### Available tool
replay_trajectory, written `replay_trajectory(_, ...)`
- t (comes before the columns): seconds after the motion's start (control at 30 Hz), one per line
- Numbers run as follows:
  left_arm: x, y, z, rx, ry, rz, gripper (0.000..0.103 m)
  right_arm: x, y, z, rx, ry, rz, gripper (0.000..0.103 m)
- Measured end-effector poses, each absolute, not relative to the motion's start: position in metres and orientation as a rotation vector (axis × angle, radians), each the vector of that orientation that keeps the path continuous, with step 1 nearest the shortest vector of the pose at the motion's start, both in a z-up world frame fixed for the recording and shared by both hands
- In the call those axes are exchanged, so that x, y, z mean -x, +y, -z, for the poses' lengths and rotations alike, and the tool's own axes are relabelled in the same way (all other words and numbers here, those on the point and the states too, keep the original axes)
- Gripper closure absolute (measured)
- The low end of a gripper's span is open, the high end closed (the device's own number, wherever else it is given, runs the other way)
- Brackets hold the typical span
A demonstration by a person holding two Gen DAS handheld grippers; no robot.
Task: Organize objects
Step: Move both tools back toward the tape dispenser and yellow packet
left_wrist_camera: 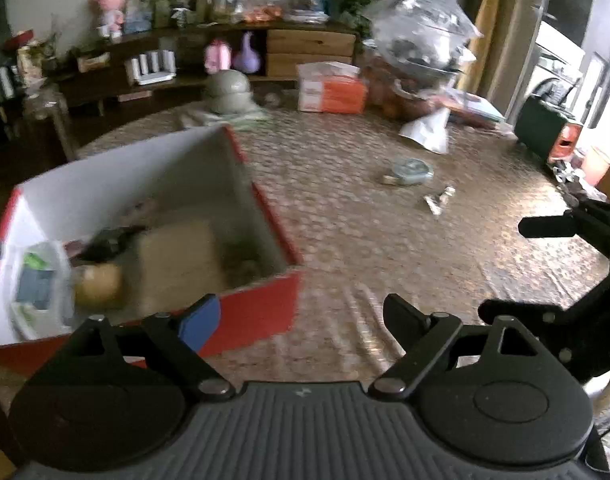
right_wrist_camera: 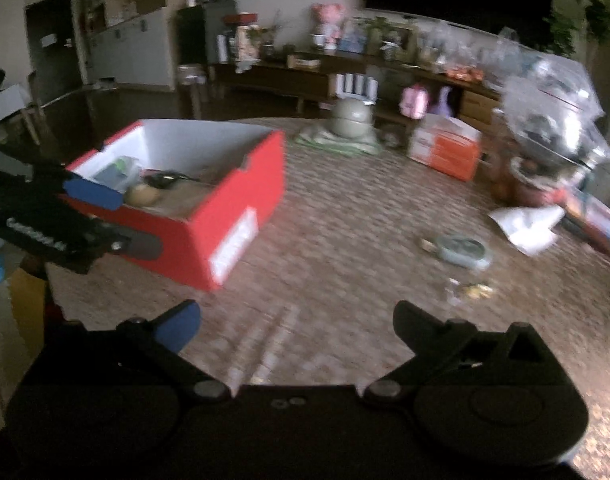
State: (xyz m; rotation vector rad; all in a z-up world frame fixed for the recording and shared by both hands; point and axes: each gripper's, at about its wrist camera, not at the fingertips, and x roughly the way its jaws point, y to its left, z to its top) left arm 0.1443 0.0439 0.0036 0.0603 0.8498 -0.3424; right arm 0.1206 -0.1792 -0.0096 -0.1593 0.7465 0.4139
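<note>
The red box w/ white inside sat on the left part of the table, open top, already holding a clear packet, a brown round thing, a tan flat piece and sth dark, too blurred to name. Its near corner lay just beside the left gripper; in the right wrist view the box stood well to the left of the right gripper.

Both grippers were spread wide, nothing between the fingers, pads off everything. No earlier pic, so only that. The right gripper's black arm cut in at the left view's right edge.

Open room: a wide bare stretch of patterned cloth ran from the box to the right. On it, apart from the box, lay a round pale-blue tin and, nearer, a small wrapped bit, also seen from the left. A white paper lay near the far right edge.

Far side was crowded: stacked grey bowls, an orange-white carton, a big clear bag.

Box's side had a white label; text unreadable. Both views smeared by blur; table's near edge hidden by the gripper bodies.
</note>
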Motion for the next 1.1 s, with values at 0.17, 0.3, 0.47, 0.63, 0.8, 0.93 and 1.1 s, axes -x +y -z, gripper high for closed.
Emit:
replay_trajectory(0.17, -0.151, 0.018, 0.005, -0.031, 0.868, 0.395, 0.000, -0.119, -0.224, 0.020, 0.136, 0.767, -0.333, 0.000)
replay_trajectory(0.3, -0.165, -0.006, 0.002, -0.057, 0.857, 0.406, 0.000, -0.121, -0.253, 0.025, 0.130, 0.775, -0.279, 0.000)
replay_trajectory(0.47, -0.192, -0.039, -0.002, -0.103, 0.836, 0.401, 0.000, -0.136, -0.283, 0.032, 0.102, 0.778, -0.212, 0.000)
replay_trajectory(0.63, -0.228, -0.075, 0.006, -0.194, 0.840, 0.440, 0.000, -0.154, -0.301, 0.039, 0.082, 0.792, -0.186, 0.000)
replay_trajectory(0.8, -0.260, -0.108, 0.017, -0.298, 0.838, 0.491, 0.000, -0.174, -0.313, 0.047, 0.133, 0.817, -0.183, 0.000)
replay_trajectory(0.93, -0.288, -0.134, 0.030, -0.379, 0.835, 0.499, 0.000, -0.191, -0.322, 0.055, 0.129, 0.829, -0.184, 0.000)
replay_trajectory(1.1, -0.329, -0.153, 0.051, -0.365, 0.884, 0.482, 0.000, -0.211, -0.322, 0.067, 0.159, 0.830, -0.219, 0.000)
